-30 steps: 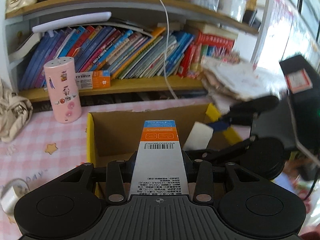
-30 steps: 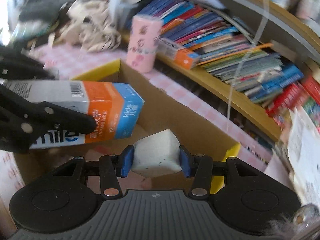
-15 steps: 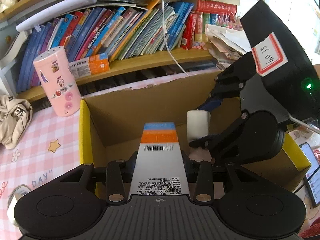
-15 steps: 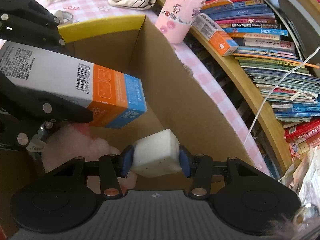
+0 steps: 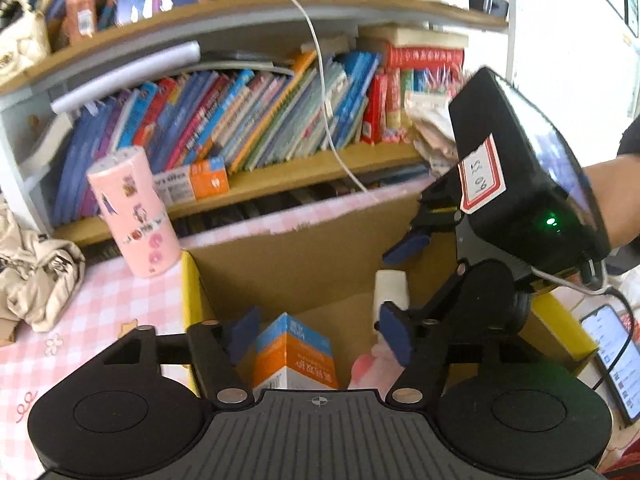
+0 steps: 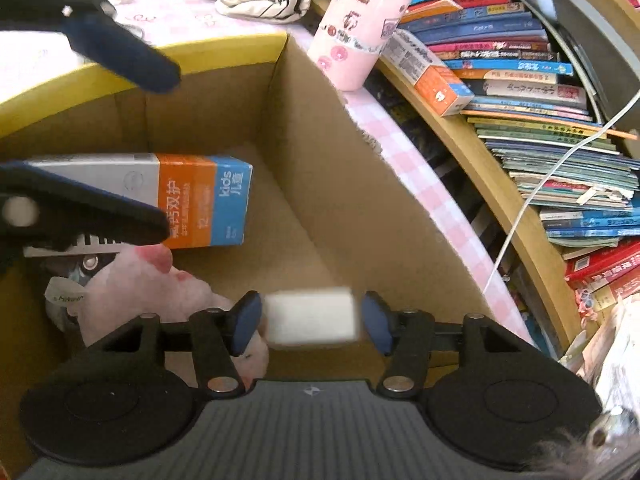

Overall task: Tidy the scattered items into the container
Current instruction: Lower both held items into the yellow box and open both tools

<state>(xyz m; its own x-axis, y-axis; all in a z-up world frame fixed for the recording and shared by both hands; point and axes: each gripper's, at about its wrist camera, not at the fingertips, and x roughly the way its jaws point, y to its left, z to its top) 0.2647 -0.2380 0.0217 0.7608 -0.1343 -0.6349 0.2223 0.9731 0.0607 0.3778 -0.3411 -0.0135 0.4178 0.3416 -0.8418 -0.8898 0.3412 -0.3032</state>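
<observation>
My left gripper (image 5: 320,336) hangs over the open cardboard box (image 5: 304,264), and its jaws are opening. The orange, blue and white toothpaste carton (image 5: 294,354) sits loose between them, tipped nose-down into the box with neither pad pressing on it. My right gripper (image 6: 312,318) is lower inside the cardboard box (image 6: 360,184), and its jaws are opening too. The white block (image 6: 312,322) is blurred between its blue pads, with a thin gap on each side. Below both lies a pink plush toy (image 6: 160,300). The right wrist view shows the left gripper (image 6: 164,152) astride the carton (image 6: 200,200).
A pink sticker-covered cylinder (image 5: 134,212) stands on the pink checked tablecloth at the box's far left corner. Behind it runs a bookshelf with leaning books (image 5: 260,120) and a second toothpaste carton (image 5: 192,182). Beige cloth (image 5: 32,272) lies left and a phone (image 5: 616,356) right.
Both grippers' jaws have spread apart. The carton has slid down out of the left grip and tipped into the box. The white block is loose between the right pads.
</observation>
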